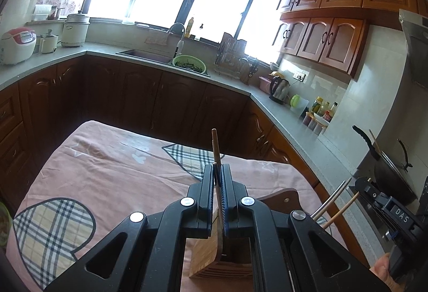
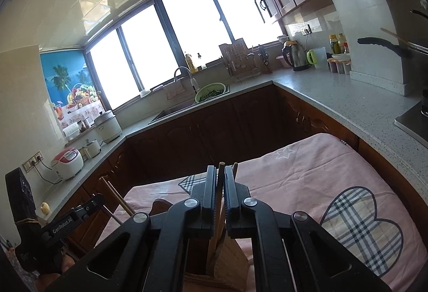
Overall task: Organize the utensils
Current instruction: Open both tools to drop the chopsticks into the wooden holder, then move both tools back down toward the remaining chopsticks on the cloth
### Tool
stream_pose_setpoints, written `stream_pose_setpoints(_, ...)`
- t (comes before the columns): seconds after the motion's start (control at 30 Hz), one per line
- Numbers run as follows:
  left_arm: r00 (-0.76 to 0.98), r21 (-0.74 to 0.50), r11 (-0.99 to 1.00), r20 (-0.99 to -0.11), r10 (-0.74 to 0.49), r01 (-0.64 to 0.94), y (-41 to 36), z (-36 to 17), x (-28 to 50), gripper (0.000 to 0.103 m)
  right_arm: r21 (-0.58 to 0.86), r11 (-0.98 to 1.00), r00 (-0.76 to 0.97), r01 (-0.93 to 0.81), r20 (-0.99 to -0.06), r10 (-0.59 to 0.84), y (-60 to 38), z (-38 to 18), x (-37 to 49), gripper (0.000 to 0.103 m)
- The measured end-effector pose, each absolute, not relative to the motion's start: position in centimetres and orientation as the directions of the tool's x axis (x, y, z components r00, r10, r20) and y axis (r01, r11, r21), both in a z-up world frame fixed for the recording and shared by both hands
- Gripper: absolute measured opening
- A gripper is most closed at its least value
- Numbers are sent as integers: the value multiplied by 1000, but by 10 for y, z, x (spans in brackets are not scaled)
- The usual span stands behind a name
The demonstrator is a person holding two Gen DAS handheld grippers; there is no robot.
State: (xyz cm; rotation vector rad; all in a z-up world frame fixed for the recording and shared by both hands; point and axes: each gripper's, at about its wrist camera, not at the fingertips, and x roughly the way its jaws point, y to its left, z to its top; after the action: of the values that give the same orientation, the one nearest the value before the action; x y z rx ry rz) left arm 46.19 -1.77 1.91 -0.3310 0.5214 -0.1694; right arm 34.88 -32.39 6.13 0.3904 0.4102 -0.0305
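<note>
My own black linkages hide most of the wooden utensil holder below my fingers; only its slatted bamboo side and dark opening show between the arms. How deep the sticks reach into it I cannot tell.

My left gripper is closed on a pair of brown wooden chopsticks, whose tips stand up just past my fingertips while the lower ends run down between the pads toward the holder. My right gripper is likewise clamped on a second pair of wooden chopsticks, only their tips showing above the fingertips, the shafts slanting down toward the holder beneath. In the left view, off to the right of my fingers, the other gripper shows at the edge, with a bit of the person's hand cut off by the frame.

The holder stands on a pink cloth with plaid heart patches and white stars, covering a table. Beyond my fingertips lie dark cabinets, a grey speckled countertop, a sink with a green colander, and bright washed-out windows.
</note>
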Motion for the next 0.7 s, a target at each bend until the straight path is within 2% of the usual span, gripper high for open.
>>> stream_pose_setpoints(0.07, 853, -349, 934, -463, -241, 75, -18, 20, 462, 4, 363, 926, 916, 107, -398, 50, -324, 60, 349, 10)
stream_pose_setpoints(0.17, 848, -353, 933, -469, -247, 77, -14, 20, 458, 6, 370, 923, 912, 106, -407, 58, -325, 58, 351, 10)
stream_pose_setpoints(0.2, 846, -353, 932, -473, -248, 76, -12, 19, 454, 8, 372, 922, 911, 109, -409, 58, -326, 57, 350, 12)
stream_pose_setpoints(0.23, 843, -357, 931, -475, -253, 78, -11, 20, 454, 19, 379, 919, 910, 109, -410, 61, -326, 57, 350, 15)
stream_pose_setpoints(0.27, 844, -361, 930, -474, -250, 72, -10, 20, 452, 33, 389, 915, 911, 107, -408, 67, -327, 58, 348, 27)
stream_pose_setpoints(0.3, 848, -363, 929, -471, -243, 65, -8, 22, 450, 38, 400, 911, 913, 103, -401, 73, -328, 59, 345, 47)
stream_pose_setpoints(0.33, 851, -364, 929, -467, -239, 61, -7, 23, 448, 43, 404, 909, 917, 100, -392, 73, -328, 60, 342, 53)
stream_pose_setpoints(0.43, 849, -377, 925, -470, -241, 53, -3, 26, 439, 57, 417, 904, 927, 89, -368, 78, -330, 66, 332, 59)
stream_pose_setpoints(0.5, 850, -380, 923, -467, -244, 56, 0, 28, 428, 63, 443, 893, 933, 78, -347, 91, -332, 70, 324, 80)
stream_pose_setpoints(0.53, 852, -374, 926, -466, -239, 55, 0, 29, 422, 68, 450, 890, 938, 75, -334, 90, -333, 72, 319, 81)
stream_pose_setpoints(0.7, 849, -349, 936, -483, -216, 40, 6, 28, 384, 74, 453, 889, 940, 70, -327, 93, -330, 73, 294, 82)
